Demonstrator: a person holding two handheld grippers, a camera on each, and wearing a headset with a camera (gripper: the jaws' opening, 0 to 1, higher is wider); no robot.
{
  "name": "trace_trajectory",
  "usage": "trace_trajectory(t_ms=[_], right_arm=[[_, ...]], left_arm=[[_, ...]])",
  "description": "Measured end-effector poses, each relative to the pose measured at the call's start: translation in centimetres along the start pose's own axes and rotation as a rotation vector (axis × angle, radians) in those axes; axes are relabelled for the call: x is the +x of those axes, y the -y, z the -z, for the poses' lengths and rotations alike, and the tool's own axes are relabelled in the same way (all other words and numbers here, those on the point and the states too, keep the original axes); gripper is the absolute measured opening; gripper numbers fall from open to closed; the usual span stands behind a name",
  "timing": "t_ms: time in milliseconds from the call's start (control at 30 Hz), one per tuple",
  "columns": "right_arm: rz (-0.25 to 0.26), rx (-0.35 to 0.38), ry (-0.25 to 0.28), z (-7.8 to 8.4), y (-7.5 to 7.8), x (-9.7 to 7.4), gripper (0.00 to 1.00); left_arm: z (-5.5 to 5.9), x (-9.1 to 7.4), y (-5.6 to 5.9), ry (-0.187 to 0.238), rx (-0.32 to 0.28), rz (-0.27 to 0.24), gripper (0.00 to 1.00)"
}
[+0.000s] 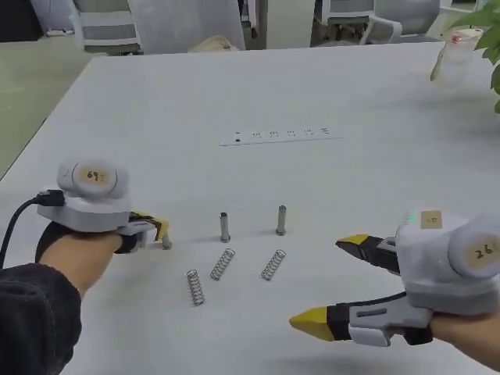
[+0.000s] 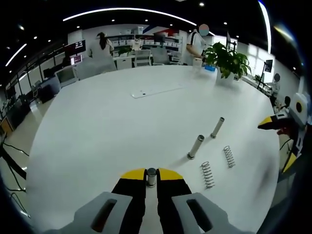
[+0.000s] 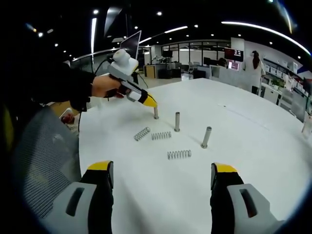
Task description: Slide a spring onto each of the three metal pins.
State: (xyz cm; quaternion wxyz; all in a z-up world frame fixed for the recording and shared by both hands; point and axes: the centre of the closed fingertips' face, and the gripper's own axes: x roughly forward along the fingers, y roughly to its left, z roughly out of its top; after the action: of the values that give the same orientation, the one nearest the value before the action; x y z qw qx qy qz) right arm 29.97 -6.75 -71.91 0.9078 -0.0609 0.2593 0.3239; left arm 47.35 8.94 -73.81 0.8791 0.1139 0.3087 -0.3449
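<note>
Springs are lying unthreaded on the table (image 1: pixel 351 101). The first spring (image 1: pixel 195 287), second spring (image 1: pixel 223 263) and third spring (image 1: pixel 273 264) are resting in a loose row between the two claws, the third nearest the right gripper (image 1: pixel 328 281). That claw is hanging wide open and empty, its jaws pointing toward the row. The left gripper (image 2: pixel 151 173) is pinching narrow on the upper end of the held pin (image 2: pixel 151 179), which is standing upright on the table at its tips. The middle pin (image 1: pixel 224 226) and far pin (image 1: pixel 281 219) are standing free just beyond that claw, behind the springs. Judging by this, the step in hand is fetching a spring for the steadied pin. The right claw is going to need a light grip near one end of a spring, so the coils are not being crushed. The open end should be lining up with the pin's axis, and the left claw's grip should be sitting low enough to leave the pin's top clear.
</note>
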Motion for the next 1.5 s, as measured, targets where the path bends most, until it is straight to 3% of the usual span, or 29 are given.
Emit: trace_trajectory(t_ms=[500, 867, 1500], right_arm=[[-0.001, 0.001, -0.006, 0.2, 0.0, 0.0, 0.81], [-0.003, 0.002, -0.013, 0.3, -0.1, 0.1, 0.81], [-0.009, -0.003, -0.017, 0.3, -0.3, 0.1, 0.81]], left_arm=[[-0.7, 0.8, 0.5, 0.027, 0.0, 0.005, 0.0], [-0.3, 0.9, 0.6, 0.031, 0.017, 0.009, 0.0], [0.5, -0.5, 0.3, 0.05, -0.021, -0.007, 0.16]])
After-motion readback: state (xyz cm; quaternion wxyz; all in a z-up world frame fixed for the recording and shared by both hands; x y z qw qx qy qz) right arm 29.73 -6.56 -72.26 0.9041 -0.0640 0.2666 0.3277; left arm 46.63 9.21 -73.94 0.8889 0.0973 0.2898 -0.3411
